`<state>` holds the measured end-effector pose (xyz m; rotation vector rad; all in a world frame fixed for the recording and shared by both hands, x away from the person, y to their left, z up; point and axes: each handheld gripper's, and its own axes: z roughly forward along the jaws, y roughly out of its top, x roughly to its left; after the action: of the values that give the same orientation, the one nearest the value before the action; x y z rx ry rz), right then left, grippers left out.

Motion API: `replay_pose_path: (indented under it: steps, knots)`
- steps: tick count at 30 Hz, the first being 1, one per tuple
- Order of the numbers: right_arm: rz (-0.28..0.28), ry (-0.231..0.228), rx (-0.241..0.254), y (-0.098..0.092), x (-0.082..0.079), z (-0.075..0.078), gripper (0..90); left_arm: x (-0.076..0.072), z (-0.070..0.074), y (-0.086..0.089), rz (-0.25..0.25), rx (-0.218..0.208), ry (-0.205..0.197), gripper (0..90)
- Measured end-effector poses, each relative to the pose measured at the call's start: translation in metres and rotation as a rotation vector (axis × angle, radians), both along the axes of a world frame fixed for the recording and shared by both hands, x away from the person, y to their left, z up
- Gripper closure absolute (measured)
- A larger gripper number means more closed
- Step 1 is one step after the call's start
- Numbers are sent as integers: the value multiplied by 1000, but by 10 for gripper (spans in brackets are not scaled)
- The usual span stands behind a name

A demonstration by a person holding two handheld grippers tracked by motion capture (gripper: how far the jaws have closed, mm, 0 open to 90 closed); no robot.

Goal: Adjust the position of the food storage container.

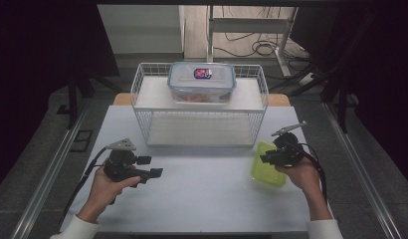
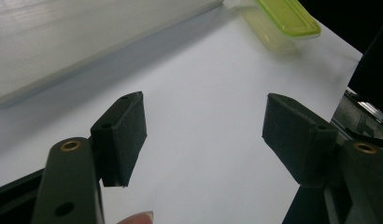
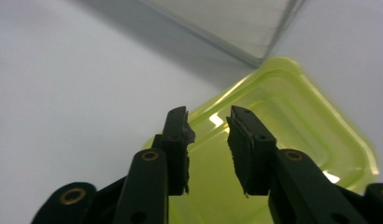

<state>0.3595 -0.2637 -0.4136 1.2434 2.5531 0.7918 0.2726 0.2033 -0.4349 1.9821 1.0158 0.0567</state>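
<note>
Right gripper view showed the right tool (image 3: 208,126) with its jaws narrowed to a small gap above the yellow-green lidded container (image 3: 292,140) — nothing pinched. The container sat near the worktop's (image 1: 207,194) right edge, just before the wire rack (image 1: 199,107). The left tool (image 1: 153,167) stood wide — empty.

A: Right gripper (image 3: 208,128) is seen from behind its two black jaws, which are parted by a narrow gap.

B: Anything gripped?

A: Nothing is seen between the pads (image 3: 241,140). A yellow-green lid (image 3: 292,121) on a container is framed just beyond the tips, resting on the white table (image 3: 77,84).

B: Contact with the lid?

A: It cannot be determined. A clear-walled edge (image 3: 241,28) is noted near the lid's far corner.
</note>
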Motion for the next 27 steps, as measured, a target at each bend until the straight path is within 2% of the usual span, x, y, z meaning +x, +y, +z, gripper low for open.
replay_pose_path:
  steps: [2,3,4,5,6,7,8,9,10,11,14,15,18,23,27]
  knots:
    - [-19,-3,-8,-4,6,0,723,2,-4,2,10,3,10,299]
    - [-44,-5,-37,-11,15,0,766,3,-9,4,12,7,18,298]
    - [-44,-5,-37,-11,15,0,766,3,-9,4,12,7,18,298]
    - [-64,2,-48,-16,24,0,824,3,-12,4,14,19,26,298]
    - [-64,2,-48,-16,24,0,824,3,-12,4,14,19,26,297]
    - [-83,5,-59,-21,32,1,873,3,-14,5,10,28,28,296]
    - [-83,5,-59,-21,32,1,873,3,-16,5,9,31,31,296]
    - [-93,8,-61,-25,40,2,890,3,-18,6,3,38,33,294]
    - [-93,8,-61,-25,40,2,890,3,-18,6,3,38,33,293]
    - [-107,7,-91,-27,48,3,892,3,-19,7,3,41,35,293]
    - [-112,2,-114,-28,55,6,892,3,-19,6,4,41,35,293]
    - [-126,-9,-147,-30,63,8,892,3,-18,6,2,31,37,292]
    - [-139,-19,-149,-34,70,8,892,3,-18,6,0,33,35,292]
    - [-165,-14,-181,-42,87,-5,892,3,-20,5,-2,36,37,295]
    - [-146,-2,-207,-38,93,-13,893,3,-20,5,-4,41,36,296]
